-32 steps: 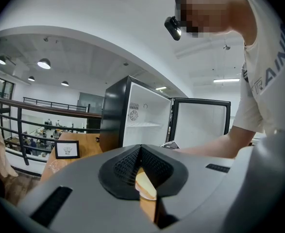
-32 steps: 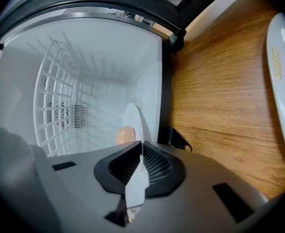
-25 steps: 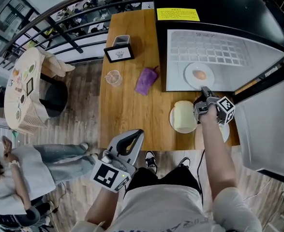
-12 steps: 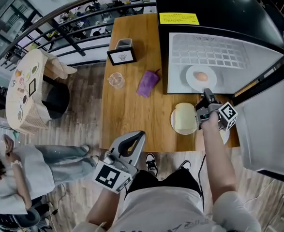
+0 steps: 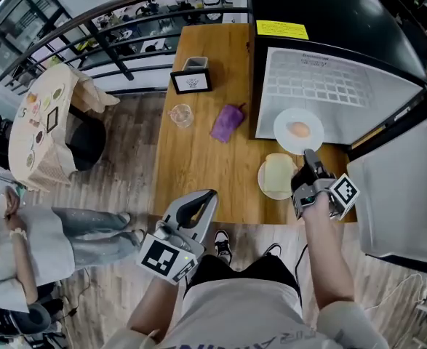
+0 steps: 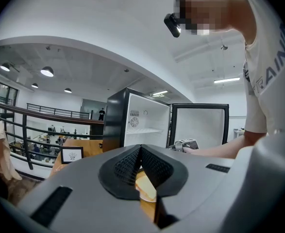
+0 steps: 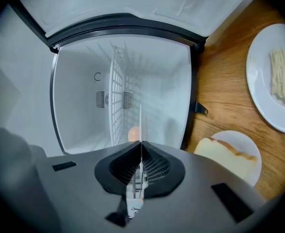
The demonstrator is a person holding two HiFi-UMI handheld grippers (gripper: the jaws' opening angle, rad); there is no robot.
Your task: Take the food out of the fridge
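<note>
Holding an egg (image 5: pixel 298 129), the plate (image 5: pixel 284 139) sits clamped in the right gripper (image 5: pixel 309 155); left gripper (image 5: pixel 204 196) closed.

Open-plan mezzanine, railing (image 5: pixel 115 53), wooden table (image 5: pixel 198 166), fridge (image 5: pixel 329 6)

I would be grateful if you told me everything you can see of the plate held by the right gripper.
The plate is small, round, white and glossy, ceramic by the look of it. It carries one rounded, pale-orange piece of food, perhaps an egg, near its centre. It sits about level at the mouth of the open fridge. The right gripper is shut on its near rim, and the right gripper view shows the plate edge-on as a thin white line between the jaws. Whether it rests on the shelf cannot be told.
</note>
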